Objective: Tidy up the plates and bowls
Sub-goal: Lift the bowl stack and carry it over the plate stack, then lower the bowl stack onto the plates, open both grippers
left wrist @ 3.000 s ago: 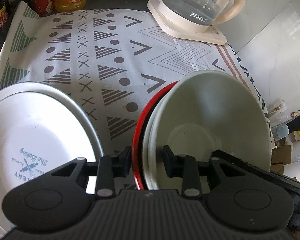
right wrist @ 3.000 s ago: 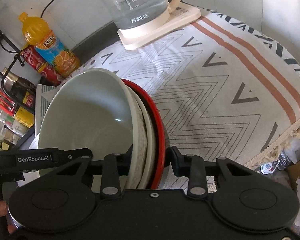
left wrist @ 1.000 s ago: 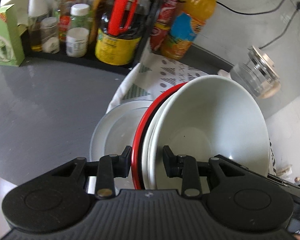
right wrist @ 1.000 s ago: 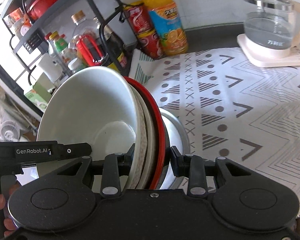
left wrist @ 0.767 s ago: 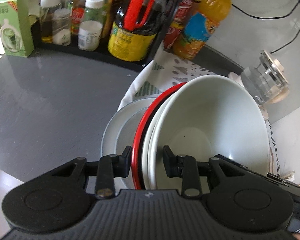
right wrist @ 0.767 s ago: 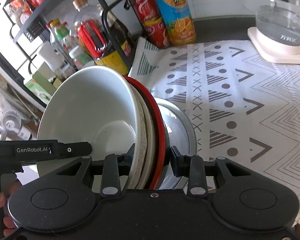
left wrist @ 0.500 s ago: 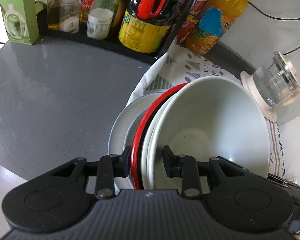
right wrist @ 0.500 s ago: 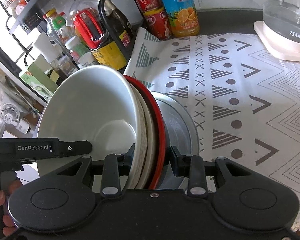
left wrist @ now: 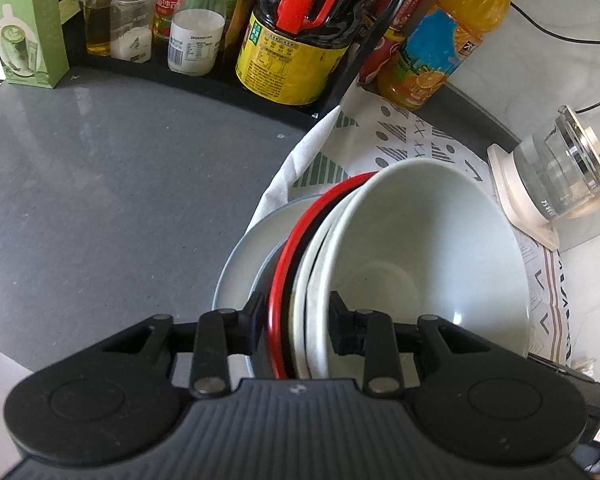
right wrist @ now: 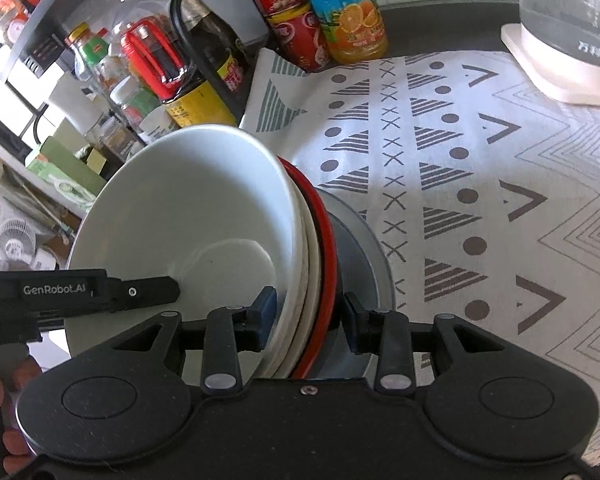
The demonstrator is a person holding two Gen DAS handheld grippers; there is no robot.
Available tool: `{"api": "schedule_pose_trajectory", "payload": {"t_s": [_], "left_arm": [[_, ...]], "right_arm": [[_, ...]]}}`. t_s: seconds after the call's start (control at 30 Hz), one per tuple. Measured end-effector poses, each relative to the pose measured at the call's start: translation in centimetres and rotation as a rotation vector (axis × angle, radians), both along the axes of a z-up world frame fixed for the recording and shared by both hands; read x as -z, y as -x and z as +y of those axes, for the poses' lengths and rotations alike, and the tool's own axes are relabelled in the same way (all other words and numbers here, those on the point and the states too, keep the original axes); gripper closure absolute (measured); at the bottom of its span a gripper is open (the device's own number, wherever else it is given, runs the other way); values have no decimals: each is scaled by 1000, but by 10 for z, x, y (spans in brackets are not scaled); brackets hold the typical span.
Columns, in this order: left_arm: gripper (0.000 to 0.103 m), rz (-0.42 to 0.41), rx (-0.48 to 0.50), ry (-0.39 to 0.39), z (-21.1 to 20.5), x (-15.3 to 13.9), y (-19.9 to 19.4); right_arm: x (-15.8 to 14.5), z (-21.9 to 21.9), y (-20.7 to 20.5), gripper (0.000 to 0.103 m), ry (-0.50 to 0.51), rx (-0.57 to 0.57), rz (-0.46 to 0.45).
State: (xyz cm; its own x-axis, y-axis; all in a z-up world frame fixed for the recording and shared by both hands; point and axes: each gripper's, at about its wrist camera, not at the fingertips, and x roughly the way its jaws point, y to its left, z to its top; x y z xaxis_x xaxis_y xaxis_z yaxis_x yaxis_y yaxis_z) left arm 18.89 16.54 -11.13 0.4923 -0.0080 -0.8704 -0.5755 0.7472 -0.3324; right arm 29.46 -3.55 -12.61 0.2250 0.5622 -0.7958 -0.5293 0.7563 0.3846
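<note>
So the left hand-held gripper was clamped narrow on the near rim of a stack of bowls, one pad on the outside of the stack and the other inside the top bowl. The right hand-held gripper had the opposite side of the same rim. Its jaws had just been easing open a touch, but the stack sat between the pads and both looked pressed against it, as far as I could tell. The stack was nested and tipped up on edge with the open side facing both cameras. A big white bowl sat innermost, glossy, with a flat round bottom. One or two cream rims were tucked behind it, and a red-rimmed bowl with a black body was on the outside. From the right wrist view you could see the other tool's black arm reaching across the white bowl, plus a hand wrapped around the handle at the lower left. Right behind and under the stack lay a pale plate with a greyish rim, so the bowls were tipped over it. I couldn't tell whether they were touching it. The plate sat at the corner of a patterned cloth of triangles, dots and crosses, where it met the bare grey table. Further out there was a glass kettle on a cream base, an orange drink bottle, and a dark rack crammed with sauce bottles along the back.
</note>
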Motion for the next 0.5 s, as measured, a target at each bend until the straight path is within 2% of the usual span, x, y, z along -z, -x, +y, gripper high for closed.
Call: {"api": "schedule_pose_trajectory", "payload": {"t_s": [0.13,0.23,0.37,0.5], "left_arm": [[72,3,-10,28,4,1,-1],[69,-18,11,2,4,-5,-2],[65,-9,15,-5,8,-11,-5],[50,-31,9,-36,11,-21,1]], "right_arm": [[-4,0,4,59,-14,1,-28],[-9,-1,6,57,-18,11,-56],[-18,-8,9,40,-30,51,-79],[-24,-17,16,24,-40,97,-101]]}}
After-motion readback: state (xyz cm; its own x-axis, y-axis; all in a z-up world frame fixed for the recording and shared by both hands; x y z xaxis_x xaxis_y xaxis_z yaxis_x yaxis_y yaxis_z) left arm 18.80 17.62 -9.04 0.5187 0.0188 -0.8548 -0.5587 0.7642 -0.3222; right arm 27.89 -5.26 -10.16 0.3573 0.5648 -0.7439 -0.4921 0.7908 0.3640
